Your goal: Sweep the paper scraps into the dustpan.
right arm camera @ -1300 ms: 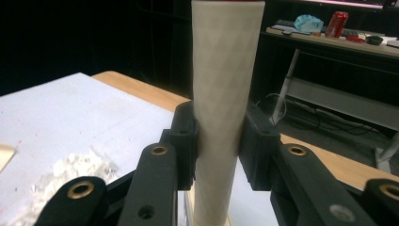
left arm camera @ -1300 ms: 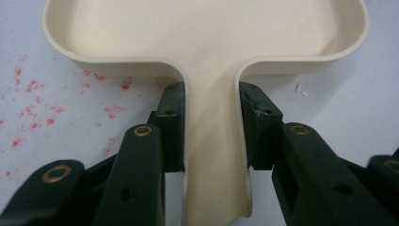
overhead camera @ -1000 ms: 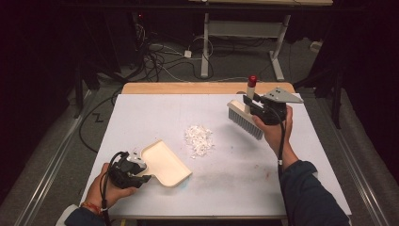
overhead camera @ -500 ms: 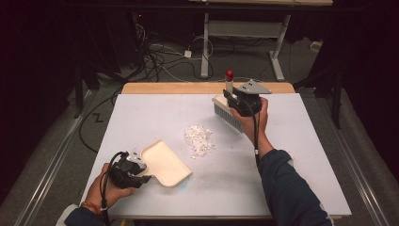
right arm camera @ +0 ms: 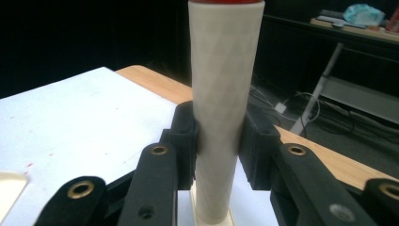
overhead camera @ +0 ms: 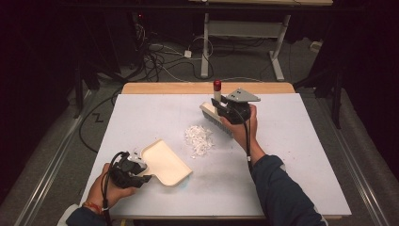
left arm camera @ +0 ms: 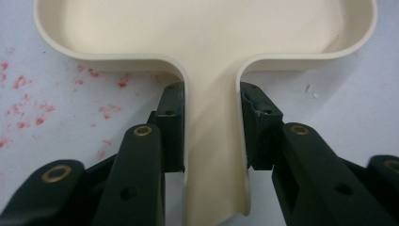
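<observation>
A cream dustpan (overhead camera: 164, 162) lies flat on the white table near the front left. My left gripper (overhead camera: 141, 172) is shut on its handle; in the left gripper view the pads (left arm camera: 171, 127) press both sides of the dustpan's (left arm camera: 207, 42) neck. A pile of white scraps (overhead camera: 198, 140) sits mid-table, just right of the pan's mouth. Behind the pile my right gripper (overhead camera: 226, 110) is shut on a brush (overhead camera: 214, 118), whose bristles hang down just above the table. Its cream, red-tipped handle (right arm camera: 223, 94) stands upright between the jaws of my right gripper (right arm camera: 221, 136).
The white sheet ends at a wooden strip (overhead camera: 207, 88) along the far edge. Beyond it are floor cables (overhead camera: 160, 56) and a desk frame (overhead camera: 244, 33). Faint red specks (left arm camera: 28, 94) mark the sheet beside the dustpan.
My right hand has carried the brush leftward from the far right of the table to just behind the scrap pile. The left hand and dustpan have stayed put.
</observation>
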Available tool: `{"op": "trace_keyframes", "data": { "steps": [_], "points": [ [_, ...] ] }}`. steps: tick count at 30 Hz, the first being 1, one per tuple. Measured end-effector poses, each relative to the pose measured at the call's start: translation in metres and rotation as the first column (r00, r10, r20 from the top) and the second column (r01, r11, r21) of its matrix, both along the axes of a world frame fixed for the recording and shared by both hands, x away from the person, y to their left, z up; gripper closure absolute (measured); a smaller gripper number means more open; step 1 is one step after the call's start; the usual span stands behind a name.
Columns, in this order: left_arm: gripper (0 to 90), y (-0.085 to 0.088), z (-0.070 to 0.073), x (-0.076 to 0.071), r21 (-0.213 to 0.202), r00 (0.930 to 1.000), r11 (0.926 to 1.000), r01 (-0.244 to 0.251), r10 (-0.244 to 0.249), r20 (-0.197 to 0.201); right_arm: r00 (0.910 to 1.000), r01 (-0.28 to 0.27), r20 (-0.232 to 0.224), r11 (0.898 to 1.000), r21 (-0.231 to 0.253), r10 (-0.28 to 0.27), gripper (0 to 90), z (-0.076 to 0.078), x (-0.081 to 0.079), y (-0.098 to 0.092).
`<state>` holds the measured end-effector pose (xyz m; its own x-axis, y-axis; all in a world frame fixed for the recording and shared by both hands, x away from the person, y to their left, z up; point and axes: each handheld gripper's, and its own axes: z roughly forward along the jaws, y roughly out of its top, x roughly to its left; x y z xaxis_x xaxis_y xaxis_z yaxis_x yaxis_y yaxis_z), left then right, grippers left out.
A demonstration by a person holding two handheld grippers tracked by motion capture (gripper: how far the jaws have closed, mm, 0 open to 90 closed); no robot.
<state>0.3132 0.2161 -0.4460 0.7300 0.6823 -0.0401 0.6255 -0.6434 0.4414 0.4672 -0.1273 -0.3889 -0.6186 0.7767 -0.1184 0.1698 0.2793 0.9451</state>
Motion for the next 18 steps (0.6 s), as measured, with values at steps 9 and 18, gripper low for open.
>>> {"op": "trace_keyframes", "data": {
  "steps": [9,18],
  "points": [
    [63.1,-0.004,0.001,0.002,-0.001,0.9999,1.0,-0.01,0.01,0.009,0.9978,-0.066,-0.002,0.998,-0.005,0.066,70.0,-0.004,-0.013,0.011],
    [63.0,-0.008,0.0,0.004,0.012,0.9999,0.9999,-0.008,0.008,0.008,0.9931,-0.117,-0.004,0.993,0.019,0.117,69.9,-0.005,-0.028,0.02]
  ]
}}
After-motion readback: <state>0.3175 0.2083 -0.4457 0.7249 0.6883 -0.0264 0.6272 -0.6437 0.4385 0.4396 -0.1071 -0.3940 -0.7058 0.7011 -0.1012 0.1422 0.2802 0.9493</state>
